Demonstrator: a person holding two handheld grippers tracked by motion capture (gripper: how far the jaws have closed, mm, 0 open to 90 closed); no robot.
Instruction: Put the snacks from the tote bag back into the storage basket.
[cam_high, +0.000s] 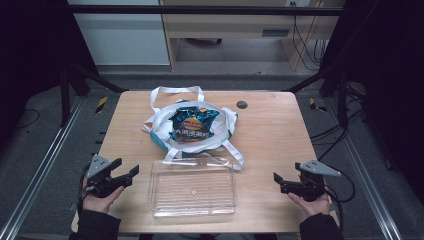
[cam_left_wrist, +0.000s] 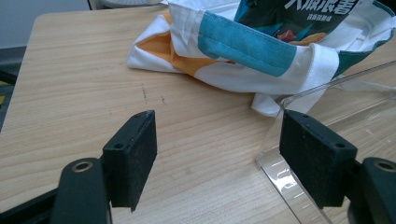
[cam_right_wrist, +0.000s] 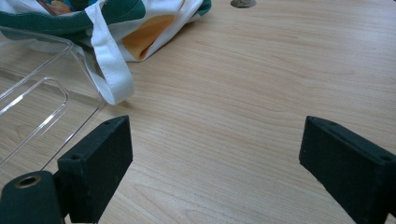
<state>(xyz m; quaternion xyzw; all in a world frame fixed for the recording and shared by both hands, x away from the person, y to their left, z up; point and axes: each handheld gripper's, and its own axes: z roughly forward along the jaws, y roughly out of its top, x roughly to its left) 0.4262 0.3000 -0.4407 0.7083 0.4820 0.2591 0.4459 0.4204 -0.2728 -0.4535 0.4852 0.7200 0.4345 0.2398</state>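
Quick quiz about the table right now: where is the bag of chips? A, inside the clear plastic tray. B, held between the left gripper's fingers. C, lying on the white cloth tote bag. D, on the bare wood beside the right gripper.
C: the bag of chips lies on the white cloth tote bag, behind the clear plastic tray, which has nothing in it, and both grippers are open and hold nothing.

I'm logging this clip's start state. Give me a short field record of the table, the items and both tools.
surface: wooden table
bag: white tote bag with teal trim, lying at table centre
in bag: blue chip packet, showing at the bag's mouth
tray: clear plastic tray, empty, just in front of the bag
left tool: open, holds nothing, left of tray
right tool: open, holds nothing, right of tray
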